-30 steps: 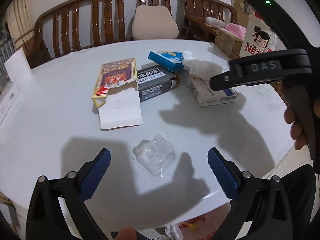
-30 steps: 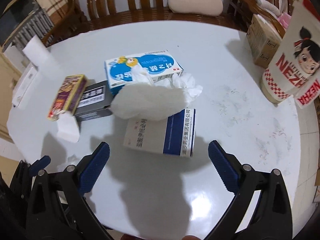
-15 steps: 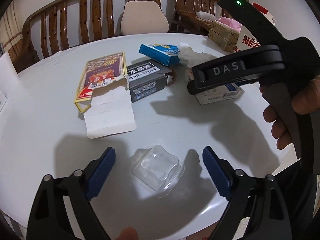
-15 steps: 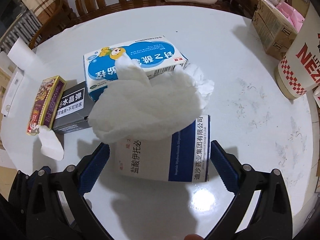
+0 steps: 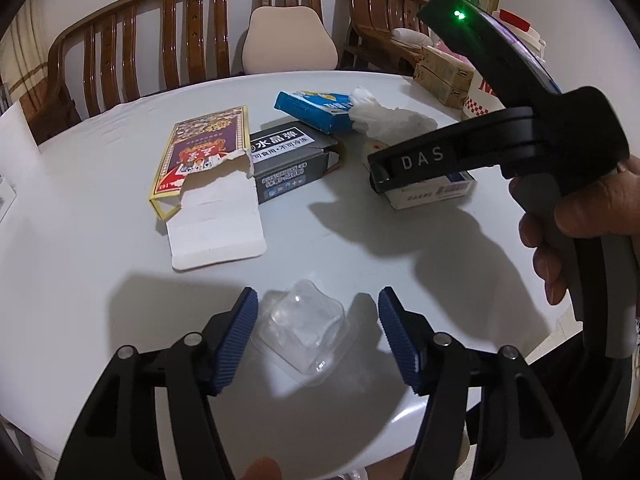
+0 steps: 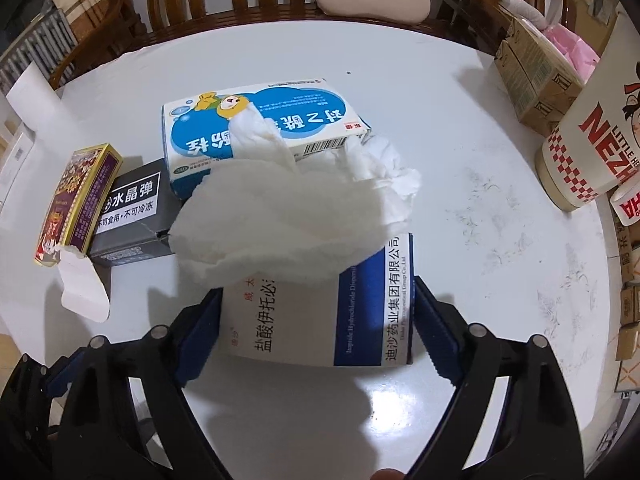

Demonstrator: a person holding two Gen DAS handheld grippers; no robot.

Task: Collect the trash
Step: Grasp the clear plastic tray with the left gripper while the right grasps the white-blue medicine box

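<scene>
A clear plastic blister tray point(image 5: 306, 334) lies on the white table point(image 5: 80, 260) between the blue pads of my left gripper point(image 5: 318, 340). Its jaws are closing; the left pad is at the tray's rim and a gap remains on the right. My right gripper point(image 6: 318, 332) straddles a white-and-blue medicine box point(image 6: 320, 320). Its jaws are closing too, and the pads stand close along the box's two sides. A crumpled white tissue point(image 6: 288, 216) drapes over the far end of that box.
Behind lie a blue-and-white box point(image 6: 260, 128), a grey box point(image 6: 128, 212) and a torn yellow-purple carton point(image 6: 76, 196). A large paper cup point(image 6: 592, 140) and cardboard boxes point(image 6: 536, 76) stand at the right. A wooden bench point(image 5: 160, 40) rings the far side.
The left jaws have narrowed around the blister tray. The right gripper has come down and forward onto the white-and-blue box, and its jaws have drawn in to the box's sides.
</scene>
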